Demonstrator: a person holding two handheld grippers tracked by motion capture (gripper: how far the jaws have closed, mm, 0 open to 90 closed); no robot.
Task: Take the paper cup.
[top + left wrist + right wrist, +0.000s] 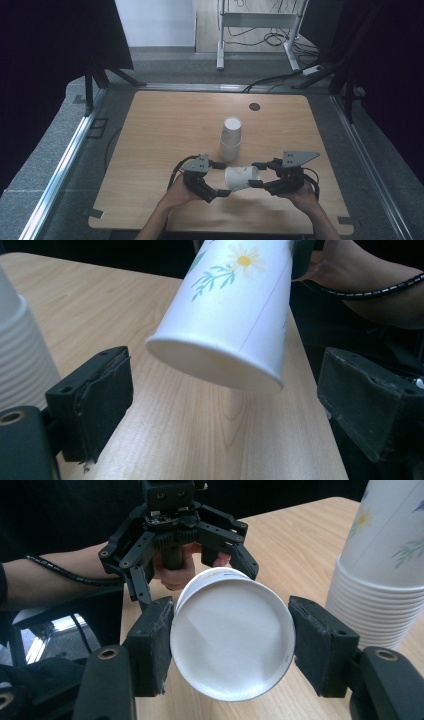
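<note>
Right tongs (231, 640) gripping paper cup (232, 640) (base hidden), cup stack (385, 580) cropped

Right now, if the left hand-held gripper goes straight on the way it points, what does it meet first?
Most likely the base of the paper cup, which lies just ahead between the open jaws of the left hand-held gripper; depth is hard to judge.
</note>
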